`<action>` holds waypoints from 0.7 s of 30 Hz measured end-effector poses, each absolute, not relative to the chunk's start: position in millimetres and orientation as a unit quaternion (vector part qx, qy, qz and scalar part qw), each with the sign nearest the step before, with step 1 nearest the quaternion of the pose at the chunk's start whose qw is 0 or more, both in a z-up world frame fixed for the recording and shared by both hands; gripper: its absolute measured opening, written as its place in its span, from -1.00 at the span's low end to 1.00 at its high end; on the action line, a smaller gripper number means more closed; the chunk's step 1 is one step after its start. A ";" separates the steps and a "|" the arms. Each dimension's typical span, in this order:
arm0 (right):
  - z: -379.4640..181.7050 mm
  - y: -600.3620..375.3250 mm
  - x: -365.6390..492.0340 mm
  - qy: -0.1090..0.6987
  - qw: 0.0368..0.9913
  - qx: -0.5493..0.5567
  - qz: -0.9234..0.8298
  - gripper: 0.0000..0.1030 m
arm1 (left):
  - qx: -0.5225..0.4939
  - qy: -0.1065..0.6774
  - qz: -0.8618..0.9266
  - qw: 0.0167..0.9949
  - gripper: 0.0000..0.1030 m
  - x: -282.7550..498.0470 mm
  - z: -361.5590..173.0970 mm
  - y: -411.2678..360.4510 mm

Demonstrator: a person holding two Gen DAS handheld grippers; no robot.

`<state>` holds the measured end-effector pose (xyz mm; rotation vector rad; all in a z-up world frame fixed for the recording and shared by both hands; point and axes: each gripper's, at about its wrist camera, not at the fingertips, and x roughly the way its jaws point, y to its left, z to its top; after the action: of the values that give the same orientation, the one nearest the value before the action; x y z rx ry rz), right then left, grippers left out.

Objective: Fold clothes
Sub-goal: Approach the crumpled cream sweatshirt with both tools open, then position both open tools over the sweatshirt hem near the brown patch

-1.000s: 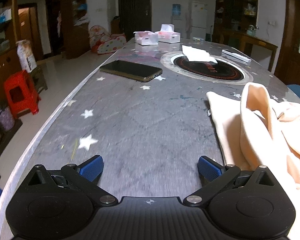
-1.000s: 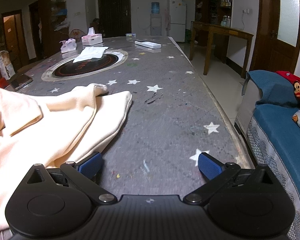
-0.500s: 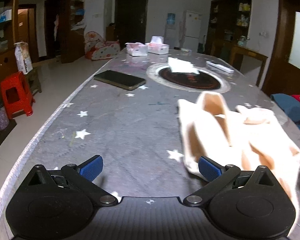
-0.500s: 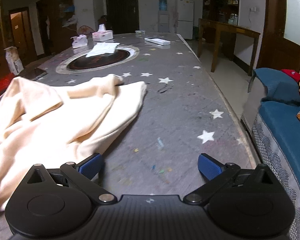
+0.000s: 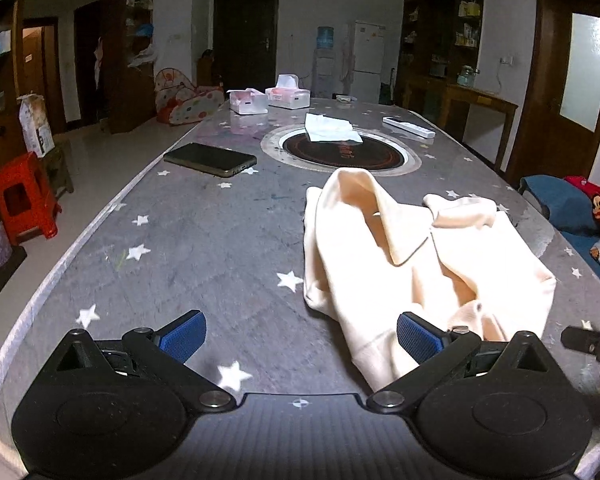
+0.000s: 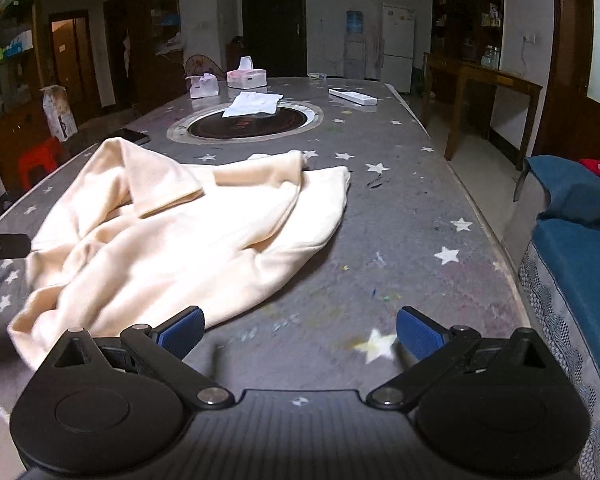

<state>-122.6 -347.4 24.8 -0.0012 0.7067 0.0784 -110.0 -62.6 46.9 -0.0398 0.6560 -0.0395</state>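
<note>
A cream garment [image 5: 412, 264] lies crumpled on the grey star-patterned table [image 5: 220, 240], its collar or sleeve folds raised. In the left wrist view it sits right of centre, its near edge beside my right finger pad. My left gripper [image 5: 300, 334] is open over bare table, nothing between its blue pads. In the right wrist view the same garment [image 6: 172, 232] fills the left half, its near hem by the left pad. My right gripper [image 6: 300, 330] is open above the table, holding nothing. The other gripper's tip [image 6: 4, 245] shows at the left edge.
A dark phone [image 5: 210, 159] lies far left. An inset round hob [image 5: 340, 154] holds a white cloth [image 5: 328, 128]; tissue boxes [image 5: 268, 98] and a white remote [image 5: 408, 127] lie beyond. A blue sofa [image 6: 572, 240] flanks the table's right edge; a red stool [image 5: 22, 196] stands left.
Both grippers have pulled back from the garment, so more of it and the table shows. The left view has swung right toward the cloth. Both stay open.
</note>
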 end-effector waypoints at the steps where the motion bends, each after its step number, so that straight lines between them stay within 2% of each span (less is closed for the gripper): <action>1: 26.0 -345.5 -125.9 0.347 0.937 0.004 0.041 1.00 | -0.022 0.322 -0.018 0.946 1.00 -112.6 47.3 -63.6; 21: 33.1 -325.2 -147.7 0.352 0.933 0.048 0.056 1.00 | 0.001 0.336 -0.011 0.942 1.00 -131.5 50.0 -82.4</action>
<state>-147.7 -325.2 33.1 0.0979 0.7209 0.1137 -131.5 -82.4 50.0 0.0015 0.6848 -0.0227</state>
